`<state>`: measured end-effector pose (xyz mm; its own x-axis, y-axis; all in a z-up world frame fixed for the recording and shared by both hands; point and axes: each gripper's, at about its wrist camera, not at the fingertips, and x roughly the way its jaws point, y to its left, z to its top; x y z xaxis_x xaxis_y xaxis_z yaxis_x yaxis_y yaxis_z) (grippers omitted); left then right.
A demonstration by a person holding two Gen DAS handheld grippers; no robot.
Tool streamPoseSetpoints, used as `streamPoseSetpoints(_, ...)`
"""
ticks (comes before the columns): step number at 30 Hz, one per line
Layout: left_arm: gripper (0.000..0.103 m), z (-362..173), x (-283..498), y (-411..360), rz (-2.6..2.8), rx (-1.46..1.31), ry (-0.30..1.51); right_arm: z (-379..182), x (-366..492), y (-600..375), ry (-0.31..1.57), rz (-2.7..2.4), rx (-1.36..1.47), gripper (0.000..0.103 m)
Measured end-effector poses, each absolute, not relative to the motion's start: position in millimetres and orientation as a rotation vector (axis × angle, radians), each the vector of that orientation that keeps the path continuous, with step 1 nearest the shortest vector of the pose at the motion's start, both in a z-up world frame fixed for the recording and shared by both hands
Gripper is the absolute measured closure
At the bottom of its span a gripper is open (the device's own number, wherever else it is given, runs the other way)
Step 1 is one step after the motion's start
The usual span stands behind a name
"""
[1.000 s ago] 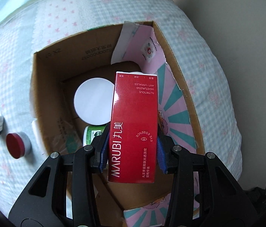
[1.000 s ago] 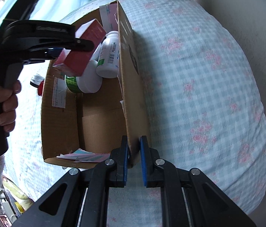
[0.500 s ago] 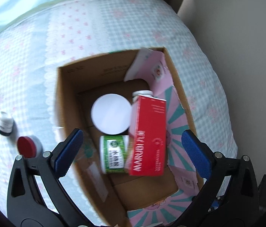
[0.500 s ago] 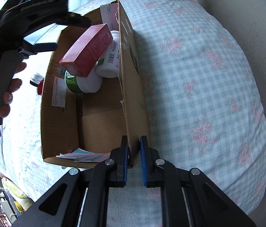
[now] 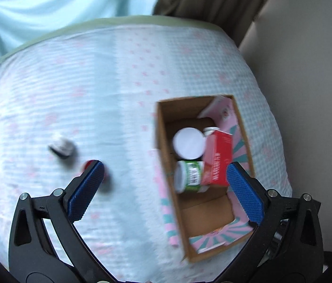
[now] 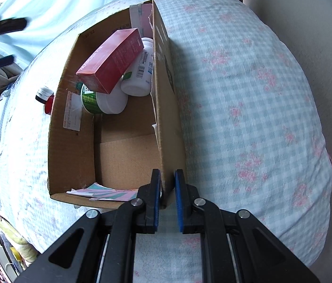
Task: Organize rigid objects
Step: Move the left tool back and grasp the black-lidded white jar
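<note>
- Left claw point(image 5: 163, 186): jaws spread wide, nothing between them, up over the bedspread point(image 5: 95, 82) between the loose items and the box.
- Right claw point(image 6: 168, 200): nearly closed, pinching the near corner of the cardboard box point(image 6: 166, 108) wall, one pad inside and one outside; looks like it's steadying the box.
- Done so far, judging from what lies in the box: red carton point(image 6: 110, 61) sits tilted on top of the others, leaning on the white bottle point(image 6: 140, 73) and the green-label jar point(image 6: 95, 99). A white round lid point(image 5: 188, 143) shows beside the carton in the left view.
- All four are bunched at the far end of the box; near end is bare cardboard apart from pink-teal paper flaps point(image 6: 100, 192).
- Left to do: two small things on the bedspread outside the box, a red-capped jar point(image 5: 90, 167) partly behind the left pad, and a small dark-and-white jar point(image 5: 61, 147), blurred.
- Both sit close together, well apart from the box wall in the left view.
- Guess: roughly two thirds through; red-capped jar is nearest the left claw, likely next pick.
- Carton sits crooked, may slide when more goes in.
</note>
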<state>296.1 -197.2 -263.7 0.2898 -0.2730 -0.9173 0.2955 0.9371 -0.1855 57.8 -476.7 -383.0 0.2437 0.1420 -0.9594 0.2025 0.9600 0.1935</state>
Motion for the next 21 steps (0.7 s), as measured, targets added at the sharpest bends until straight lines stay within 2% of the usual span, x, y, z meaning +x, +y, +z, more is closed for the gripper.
streamPoseSetpoints(5, 0.000, -251.1, 300.0, -141.2, -0.296, 0.018, 1.208, -383.3, 58.6, -476.5, 1.333, -0.045, 0.304, 0.092)
streamPoseSetpoints(11, 0.000, -263.8, 309.7, -80.9, -0.209, 0.025, 1.217, -384.1, 58.8, -476.2, 1.338, -0.057, 0.297, 0.092)
streamPoseSetpoints(21, 0.000, -350.3, 353.1, -38.5, -0.193, 0.079, 1.316, -384.9, 60.7, -476.0, 1.350, -0.087, 0.301, 0.092)
